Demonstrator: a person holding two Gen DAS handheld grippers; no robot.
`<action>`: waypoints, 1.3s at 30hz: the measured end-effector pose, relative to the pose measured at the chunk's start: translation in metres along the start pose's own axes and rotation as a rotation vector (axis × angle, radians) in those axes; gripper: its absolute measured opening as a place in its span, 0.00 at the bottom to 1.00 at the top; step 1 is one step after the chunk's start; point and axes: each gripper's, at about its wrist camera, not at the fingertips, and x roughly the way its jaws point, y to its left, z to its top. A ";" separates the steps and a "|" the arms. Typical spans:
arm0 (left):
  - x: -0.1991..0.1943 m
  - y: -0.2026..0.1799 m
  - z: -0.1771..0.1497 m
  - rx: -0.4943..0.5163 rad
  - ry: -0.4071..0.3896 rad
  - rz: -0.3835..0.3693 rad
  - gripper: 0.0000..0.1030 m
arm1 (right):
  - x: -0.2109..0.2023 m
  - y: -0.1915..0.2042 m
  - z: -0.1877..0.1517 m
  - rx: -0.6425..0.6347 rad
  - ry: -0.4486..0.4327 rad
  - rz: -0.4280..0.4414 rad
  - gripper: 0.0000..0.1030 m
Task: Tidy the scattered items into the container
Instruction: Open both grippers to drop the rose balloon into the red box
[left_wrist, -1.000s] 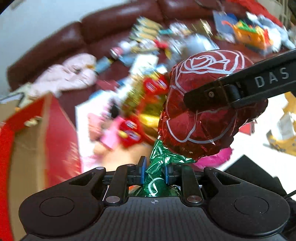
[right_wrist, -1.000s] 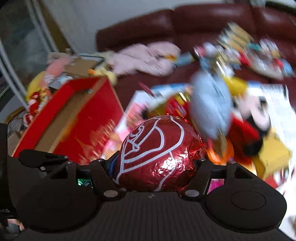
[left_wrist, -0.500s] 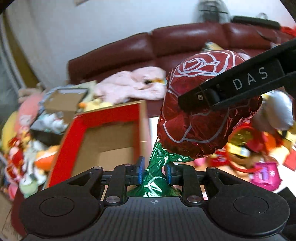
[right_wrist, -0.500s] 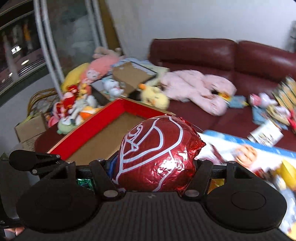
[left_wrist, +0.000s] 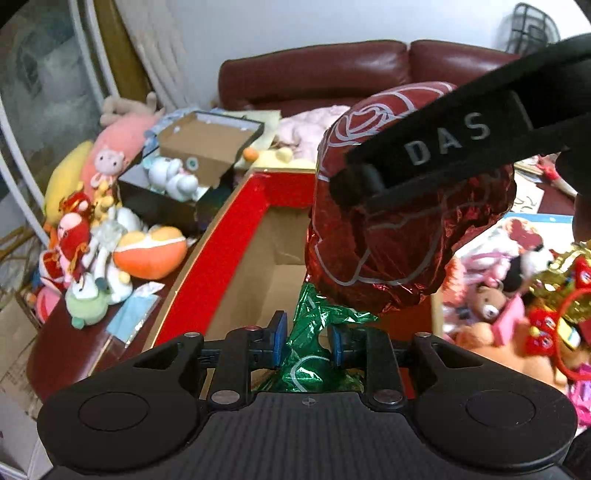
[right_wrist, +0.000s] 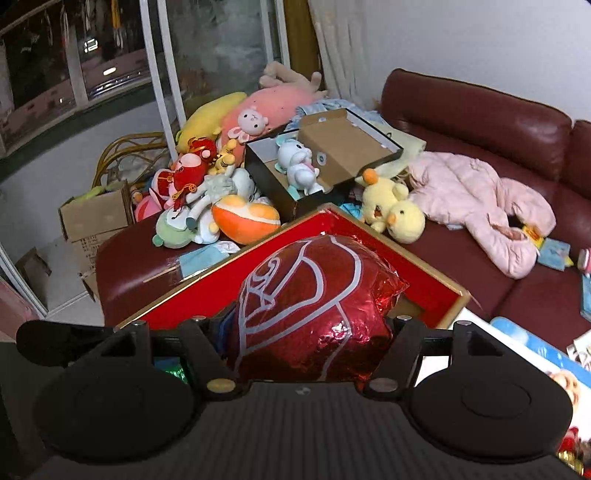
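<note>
A: Holding that foil rose balloon (left_wrist: 402, 206) with both tools — why?

B: It's floppy. Left tool (left_wrist: 304, 338) has loosened around the green stem (left_wrist: 314, 332); right tool (right_wrist: 306, 328), easing wider, cradles the head above the red box (right_wrist: 207, 295).

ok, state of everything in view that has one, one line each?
Rose foil balloon: inflated, held off the surface over the red box.
Green foil stem: crumpled, between the left tool's pads.
Left tool: partly open, pads around the stem.
Right tool: jaws opening, balloon head between them.
Red box: open, cardboard floor bare where visible.
Black shoebox: open, white plush inside.
</note>
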 end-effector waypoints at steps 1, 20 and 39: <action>0.009 0.003 0.006 -0.010 0.011 -0.001 0.27 | 0.008 0.000 0.004 -0.003 -0.003 -0.011 0.74; 0.075 0.004 0.020 -0.017 0.068 0.020 0.95 | 0.046 -0.033 0.001 0.008 0.019 -0.076 0.99; 0.047 -0.078 0.012 0.180 0.013 -0.045 0.98 | -0.020 -0.095 -0.045 0.052 0.101 -0.207 0.99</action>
